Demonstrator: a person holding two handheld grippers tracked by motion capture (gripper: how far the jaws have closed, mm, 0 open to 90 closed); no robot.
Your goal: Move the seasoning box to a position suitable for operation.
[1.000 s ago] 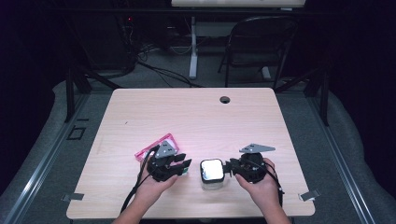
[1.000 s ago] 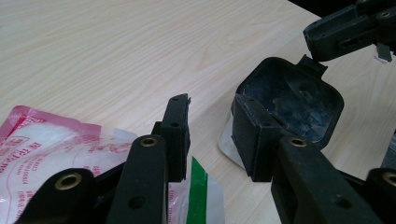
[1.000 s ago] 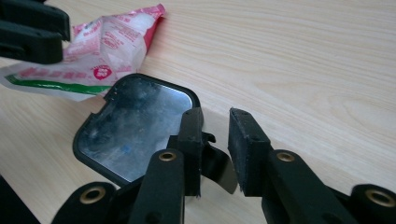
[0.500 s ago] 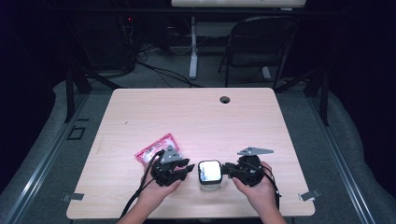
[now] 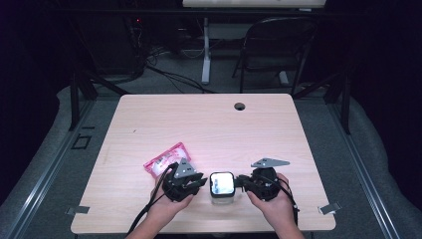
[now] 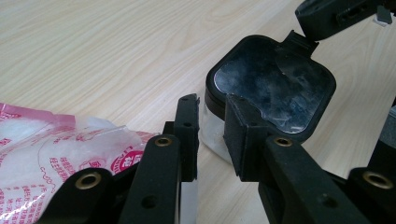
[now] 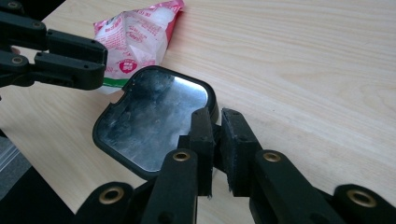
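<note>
A small clear container (image 5: 222,184) with a black-rimmed shiny lid (image 6: 273,88) stands near the table's front edge, between my two grippers. My right gripper (image 7: 215,114) comes from the right; its jaws have just been closing and are shut on the small tab at the lid's edge. My left gripper (image 6: 212,100) comes from the left. Its jaws have also been closing and now straddle the container's near corner, and I see no pad pressing on it. A pink packet (image 5: 161,160) with white contents lies just behind the left gripper (image 5: 203,181).
The light wooden table (image 5: 199,124) has a round cable hole (image 5: 240,106) near its far edge. A dark chair (image 5: 278,45) and a desk leg stand beyond it. The table's front edge runs close under both hands.
Both grippers have drawn in slightly on the container. Container and packet lie where they were.
</note>
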